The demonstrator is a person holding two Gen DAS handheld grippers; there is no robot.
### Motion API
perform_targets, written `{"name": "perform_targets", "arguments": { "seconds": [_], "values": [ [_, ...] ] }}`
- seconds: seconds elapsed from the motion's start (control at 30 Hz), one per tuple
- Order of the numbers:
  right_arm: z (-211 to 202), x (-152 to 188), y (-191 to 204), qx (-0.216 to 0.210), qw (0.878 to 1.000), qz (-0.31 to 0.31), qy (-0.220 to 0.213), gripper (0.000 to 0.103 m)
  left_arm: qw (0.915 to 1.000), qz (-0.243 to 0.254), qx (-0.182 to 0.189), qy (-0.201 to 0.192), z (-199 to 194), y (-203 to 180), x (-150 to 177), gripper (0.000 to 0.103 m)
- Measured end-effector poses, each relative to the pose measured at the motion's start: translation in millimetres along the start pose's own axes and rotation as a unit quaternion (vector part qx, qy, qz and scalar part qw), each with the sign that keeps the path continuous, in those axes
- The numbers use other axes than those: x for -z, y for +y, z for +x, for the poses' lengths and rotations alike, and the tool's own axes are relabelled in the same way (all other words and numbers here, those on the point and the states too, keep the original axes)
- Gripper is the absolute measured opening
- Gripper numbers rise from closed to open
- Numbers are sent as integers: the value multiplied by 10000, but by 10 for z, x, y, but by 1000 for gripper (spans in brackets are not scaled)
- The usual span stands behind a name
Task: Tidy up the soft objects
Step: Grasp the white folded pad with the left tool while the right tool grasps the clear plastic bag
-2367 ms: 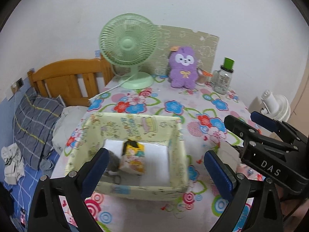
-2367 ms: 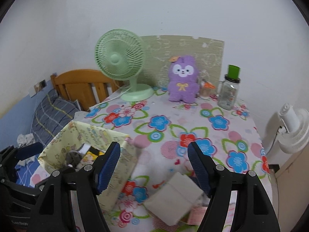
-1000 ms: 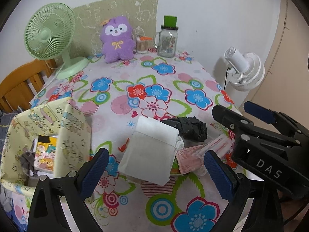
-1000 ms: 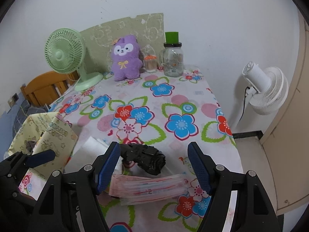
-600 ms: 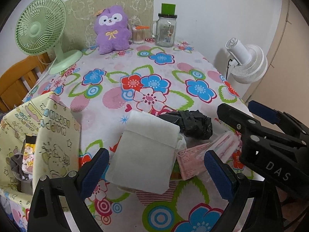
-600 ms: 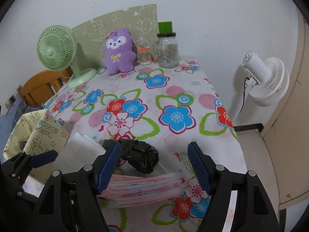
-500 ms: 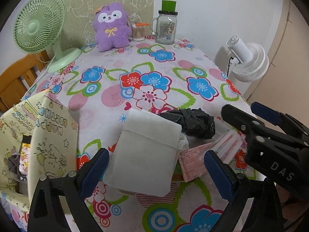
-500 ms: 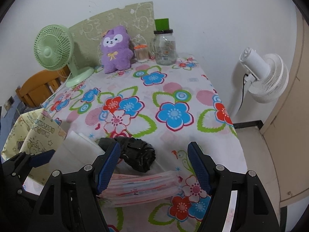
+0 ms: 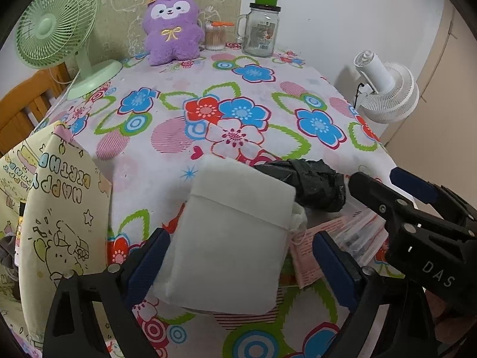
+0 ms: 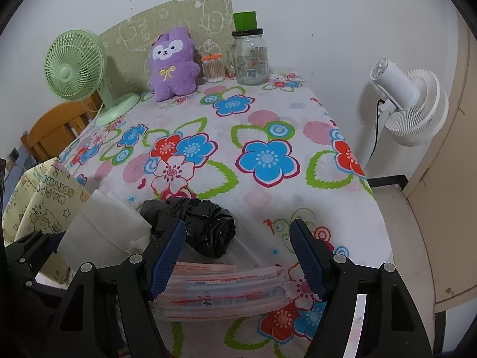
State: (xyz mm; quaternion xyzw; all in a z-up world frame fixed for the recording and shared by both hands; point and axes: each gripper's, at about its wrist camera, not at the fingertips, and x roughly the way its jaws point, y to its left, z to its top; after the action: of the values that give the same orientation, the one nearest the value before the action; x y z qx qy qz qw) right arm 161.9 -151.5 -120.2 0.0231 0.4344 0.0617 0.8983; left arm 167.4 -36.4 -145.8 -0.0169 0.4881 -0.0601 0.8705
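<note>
**Two grippers poised over soft items at the near table edge**

Left wrist view: the left gripper is seen with its blue-padded jaws closing around a white rectangular fabric pouch, which lies flat between them on the flower-patterned tablecloth; the pads are not yet pressed on it. Just right of the pouch, a crumpled black plastic bag and a pink pack of face masks are found. At the left edge a yellow cartoon-printed fabric box is placed. The right gripper's black body is seen at the right, above the mask pack. Far back, a purple plush toy, a green desk fan and a glass jar with a green lid are lined up.

Right wrist view: the right gripper is held with its jaws apart and nothing clasped; the black bag is seen just beyond its left finger, and the mask pack lies below, between the fingers. The white pouch is seen to the left, beside the yellow box. A white floor fan is stood to the right of the table.
</note>
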Motion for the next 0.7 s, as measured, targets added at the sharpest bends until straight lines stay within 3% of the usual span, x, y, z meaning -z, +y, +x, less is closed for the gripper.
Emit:
{"name": "perform_targets", "arguments": {
  "seconds": [0.33,0.7],
  "values": [
    [52,48,-8,5,9999,56,108,75,9999,70,-84,-5,2,2,16,52],
    [109,149,82,-115,9995,17,307,75,9997,65,-243,-66,-81,40,48,47]
  ]
}}
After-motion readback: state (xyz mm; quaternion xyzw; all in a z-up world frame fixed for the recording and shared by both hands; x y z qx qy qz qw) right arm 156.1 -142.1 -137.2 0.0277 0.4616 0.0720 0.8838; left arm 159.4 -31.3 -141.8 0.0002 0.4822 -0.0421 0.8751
